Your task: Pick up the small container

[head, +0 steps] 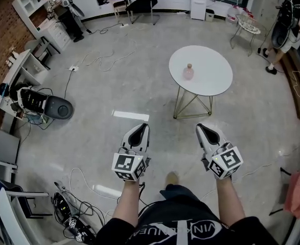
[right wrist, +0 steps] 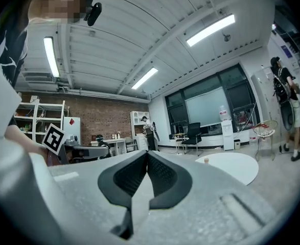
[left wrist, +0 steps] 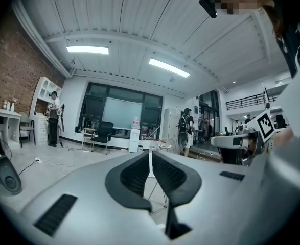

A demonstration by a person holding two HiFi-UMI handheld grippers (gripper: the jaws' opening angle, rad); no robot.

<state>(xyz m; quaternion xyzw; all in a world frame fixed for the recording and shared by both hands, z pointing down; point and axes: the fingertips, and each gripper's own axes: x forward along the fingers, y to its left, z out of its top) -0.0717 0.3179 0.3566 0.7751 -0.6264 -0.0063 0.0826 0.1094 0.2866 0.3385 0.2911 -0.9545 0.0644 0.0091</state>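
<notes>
On round white table (head: 213, 80), small pink container (head: 188, 72)

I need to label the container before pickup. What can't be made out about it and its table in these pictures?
- Container: too small in the head view to tell lid or contents; a mere speck in the right gripper view.
- Container, left gripper view: likely hidden behind the shut left tool.
- Table: there only legs show; the tool covers its top.
</notes>
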